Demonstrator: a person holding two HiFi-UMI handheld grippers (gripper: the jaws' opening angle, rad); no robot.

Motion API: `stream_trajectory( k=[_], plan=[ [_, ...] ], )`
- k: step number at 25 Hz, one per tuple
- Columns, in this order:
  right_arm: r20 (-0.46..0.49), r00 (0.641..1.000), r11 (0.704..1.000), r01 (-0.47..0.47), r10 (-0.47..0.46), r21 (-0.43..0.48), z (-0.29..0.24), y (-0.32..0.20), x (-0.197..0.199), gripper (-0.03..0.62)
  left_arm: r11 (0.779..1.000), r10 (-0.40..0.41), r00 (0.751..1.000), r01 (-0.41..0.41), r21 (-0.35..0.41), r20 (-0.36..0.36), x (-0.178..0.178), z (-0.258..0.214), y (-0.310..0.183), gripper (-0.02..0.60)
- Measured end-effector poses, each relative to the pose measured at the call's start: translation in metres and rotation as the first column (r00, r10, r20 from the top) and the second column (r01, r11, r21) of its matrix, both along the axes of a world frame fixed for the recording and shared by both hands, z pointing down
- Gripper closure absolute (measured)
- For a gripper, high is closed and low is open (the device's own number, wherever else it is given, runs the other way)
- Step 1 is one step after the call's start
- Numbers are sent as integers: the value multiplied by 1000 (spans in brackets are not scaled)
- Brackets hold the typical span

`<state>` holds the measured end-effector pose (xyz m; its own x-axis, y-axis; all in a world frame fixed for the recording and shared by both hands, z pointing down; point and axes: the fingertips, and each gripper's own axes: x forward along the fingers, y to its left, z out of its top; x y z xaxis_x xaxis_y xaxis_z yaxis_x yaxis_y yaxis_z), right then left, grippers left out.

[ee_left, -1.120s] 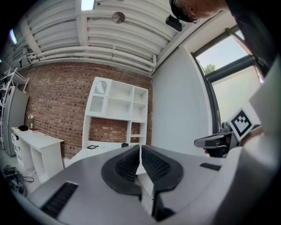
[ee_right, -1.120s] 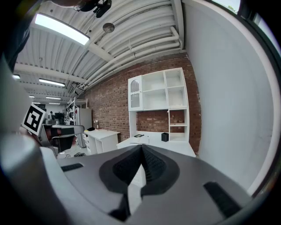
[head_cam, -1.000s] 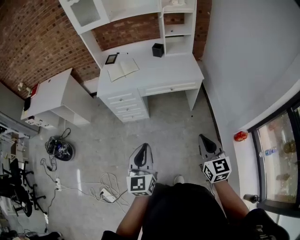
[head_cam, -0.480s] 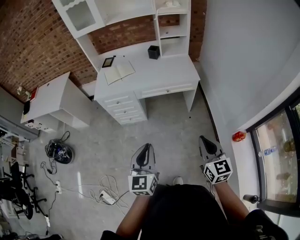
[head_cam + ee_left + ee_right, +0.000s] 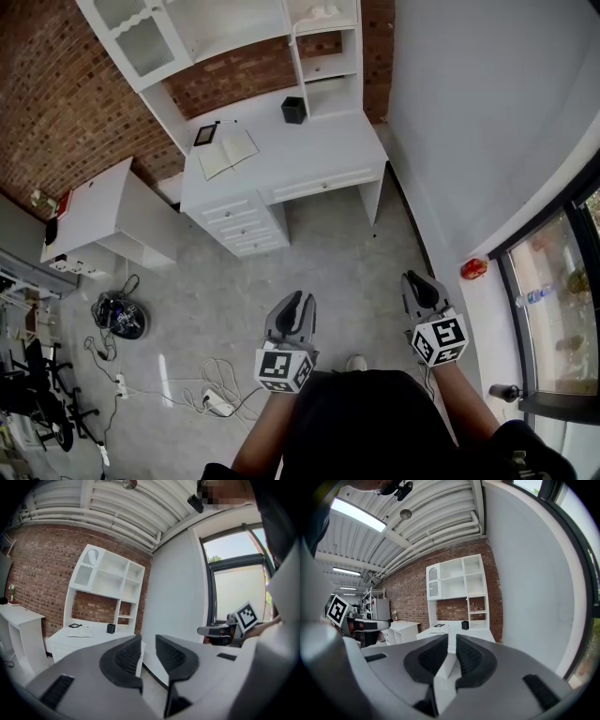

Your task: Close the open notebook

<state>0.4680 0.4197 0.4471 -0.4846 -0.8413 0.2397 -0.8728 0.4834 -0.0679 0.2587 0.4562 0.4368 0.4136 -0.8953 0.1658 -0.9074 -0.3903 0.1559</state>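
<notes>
Left tool (image 5: 292,302) and right tool (image 5: 421,282), nearest the person: jaws of each just opening to a narrow gap, nothing between them. Far beyond, open notebook (image 5: 228,153) lies flat on white bench (image 5: 314,150)

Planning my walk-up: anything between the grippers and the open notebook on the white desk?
Nothing visible: only grey floor lies between the left gripper, the right gripper and the white desk bearing the open cream-paged notebook. Loose white cables lie off left. Both grippers' jaws have just been opening, empty.
</notes>
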Motion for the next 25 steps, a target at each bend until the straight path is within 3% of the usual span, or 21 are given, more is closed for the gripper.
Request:
stream_trajectory(
  k=[2, 7, 13, 16, 19, 25],
  plan=[
    [3, 1000, 1000, -29, 29, -7, 2, 0, 10, 471, 1000, -7, 1000, 7, 10, 5, 2, -1, 2, 433],
    [61, 994, 995, -89, 92, -47, 4, -1, 24, 306, 993, -81, 997, 82, 89, -10, -5, -14, 4, 348],
    [33, 998, 999, -51, 51, -8, -2, 11, 23, 292, 987, -127, 992, 126, 97, 3, 0, -11, 9, 313],
    [25, 999, 1000, -25, 25, -10, 5, 15, 21, 292, 990, -128, 992, 128, 64, 2, 4, 0, 13, 313],
    [35, 998, 999, -42, 43, -27, 14, 19, 23, 290, 992, -126, 992, 126, 25, 2, 6, 10, 18, 313],
    [30, 997, 996, -62, 64, -60, 30, 4, 19, 287, 994, -108, 993, 107, 29, 41, 3, 15, 0, 313]
  ],
)
